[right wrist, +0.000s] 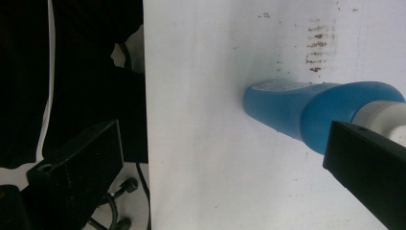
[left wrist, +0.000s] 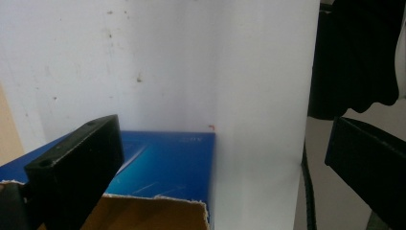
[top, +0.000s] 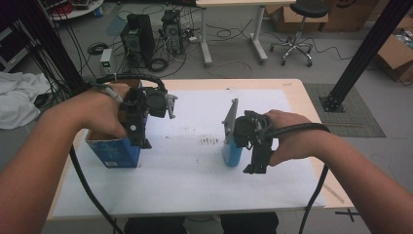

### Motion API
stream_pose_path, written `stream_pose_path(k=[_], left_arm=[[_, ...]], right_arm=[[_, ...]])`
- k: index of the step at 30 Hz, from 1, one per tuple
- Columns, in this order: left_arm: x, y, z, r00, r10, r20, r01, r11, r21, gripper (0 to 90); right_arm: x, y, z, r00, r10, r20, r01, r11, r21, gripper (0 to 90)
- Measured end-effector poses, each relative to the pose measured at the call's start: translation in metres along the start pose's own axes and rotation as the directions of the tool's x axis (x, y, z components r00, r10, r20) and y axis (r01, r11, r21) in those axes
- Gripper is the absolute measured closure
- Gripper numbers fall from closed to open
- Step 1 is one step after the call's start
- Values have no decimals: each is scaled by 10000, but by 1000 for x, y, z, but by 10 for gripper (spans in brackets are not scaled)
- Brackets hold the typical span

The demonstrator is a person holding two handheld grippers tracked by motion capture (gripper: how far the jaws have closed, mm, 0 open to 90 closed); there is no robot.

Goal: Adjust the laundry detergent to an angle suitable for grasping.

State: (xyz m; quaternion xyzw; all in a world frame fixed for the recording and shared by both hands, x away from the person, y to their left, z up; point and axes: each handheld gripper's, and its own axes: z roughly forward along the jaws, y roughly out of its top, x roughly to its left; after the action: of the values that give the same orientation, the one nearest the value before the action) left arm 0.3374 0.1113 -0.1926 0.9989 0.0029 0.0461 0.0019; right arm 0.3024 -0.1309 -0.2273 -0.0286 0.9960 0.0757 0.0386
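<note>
Spread right hand-held gripper [right wrist: 225, 158] hovered beside the blue bottle [right wrist: 311, 112]; misjudged, one jaw could tip it toward the blue box [top: 114, 148].

Both forearms are bare, no sleeves. Each gripper, left [top: 144, 142] and right [top: 256, 168], is black with flat rectangular jaws, a grey plate, seemingly triangular, and a thick black cable.

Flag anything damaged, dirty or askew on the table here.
Two things. The blue box near the table's left edge has a ragged, torn-off top rim, brown cardboard showing. A patch of brownish smudge marks stains the white sheet left of the blue bottle, which itself stands upright.
</note>
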Motion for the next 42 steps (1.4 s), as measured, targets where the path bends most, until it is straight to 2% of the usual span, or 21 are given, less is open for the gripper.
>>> stream_pose_path(k=[15,18,24,32,42], left_arm=[[1,4,3,9998,162,65,-162,9999,19,1],[0,2,3,9998,171,70,-172,9998,76,1],[-2,-1,3,9999,96,43,-96,9999,51,1],[-6,-2,3,9998,201,-21,-201,9998,-55,1],[-6,-2,2,9998,216,-31,-216,9998,1,1]], right_arm=[[-1,-1,1,9999,110,-6,-110,9999,-18,0],[-1,0,3,10000,88,-17,-88,9999,109,0],[1,2,-1,9996,290,50,-291,9994,181,0],[3,8,-5,9990,432,107,-436,9985,339,0],[3,4,-5,9986,537,19,-537,9981,304,0]])
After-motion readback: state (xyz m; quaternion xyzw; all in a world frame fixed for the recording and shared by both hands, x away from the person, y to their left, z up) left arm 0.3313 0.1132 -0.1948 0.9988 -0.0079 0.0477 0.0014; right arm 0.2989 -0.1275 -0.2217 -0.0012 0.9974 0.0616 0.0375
